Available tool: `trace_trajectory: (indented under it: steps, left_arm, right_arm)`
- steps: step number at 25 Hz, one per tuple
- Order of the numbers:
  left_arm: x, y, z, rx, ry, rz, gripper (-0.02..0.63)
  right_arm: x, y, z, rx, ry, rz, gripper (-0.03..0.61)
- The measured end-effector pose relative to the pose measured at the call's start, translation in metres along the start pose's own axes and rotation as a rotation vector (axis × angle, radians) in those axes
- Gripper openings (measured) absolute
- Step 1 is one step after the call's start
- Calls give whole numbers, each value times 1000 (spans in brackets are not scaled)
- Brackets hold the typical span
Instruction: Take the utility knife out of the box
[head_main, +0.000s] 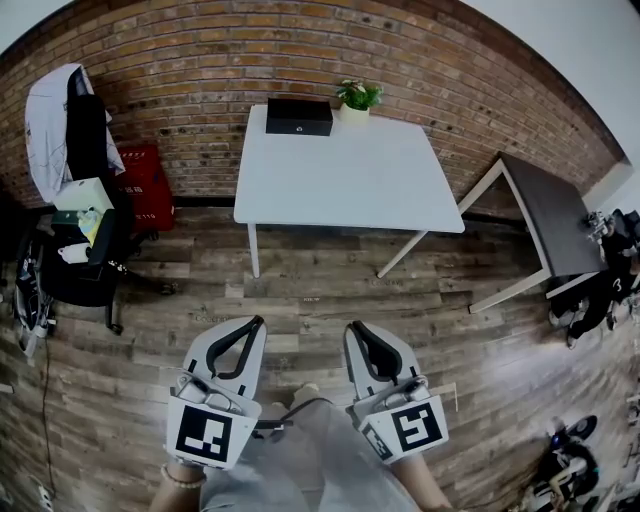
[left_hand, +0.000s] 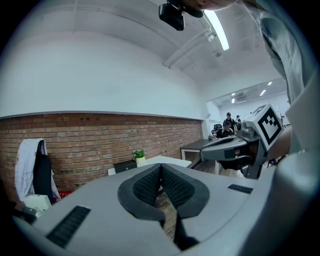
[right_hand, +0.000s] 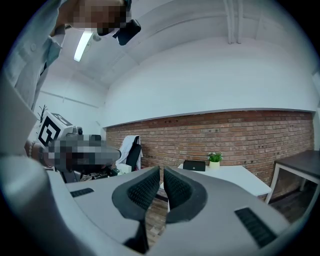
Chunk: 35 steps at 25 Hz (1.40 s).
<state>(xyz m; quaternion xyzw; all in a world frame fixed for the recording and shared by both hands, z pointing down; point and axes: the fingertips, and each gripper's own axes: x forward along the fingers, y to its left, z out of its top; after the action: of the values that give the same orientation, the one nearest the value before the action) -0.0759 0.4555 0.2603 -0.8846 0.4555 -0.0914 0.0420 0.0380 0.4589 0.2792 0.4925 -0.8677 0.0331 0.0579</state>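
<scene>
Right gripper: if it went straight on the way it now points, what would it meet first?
Nothing close. The right gripper faces open wooden floor, then probably the near edge of the white table, though depth and height are unclear.

Closed hand-held gripper faces black box on white table.

You are standing in an open office or studio workspace. A long brick wall is running along one side, and a plank floor is stretching underfoot. You are facing a white table with a potted plant on it. A dark desk is sitting to your right, and an office chair draped with a white garment is standing on your left. Further back, people are sitting at desks under a ceiling strip light.
</scene>
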Motion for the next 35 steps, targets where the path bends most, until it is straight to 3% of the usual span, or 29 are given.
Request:
trace_trajectory:
  steps: [15,27,32,35]
  left_arm:
    - [48,38,-4,18,-2,35,17]
    - [157,82,4,-4,19,96,17]
    - [200,107,11,-148,16,139,17]
    - [226,124,14,-154,18,165,17]
  right_arm:
    - [60,-38,3,-7,-4,29,52]
    - [148,-120,14,-48,2,88,52]
    - [190,-156,20,-42,8,117,54]
    - [214,-177,24,-40,5,135,54]
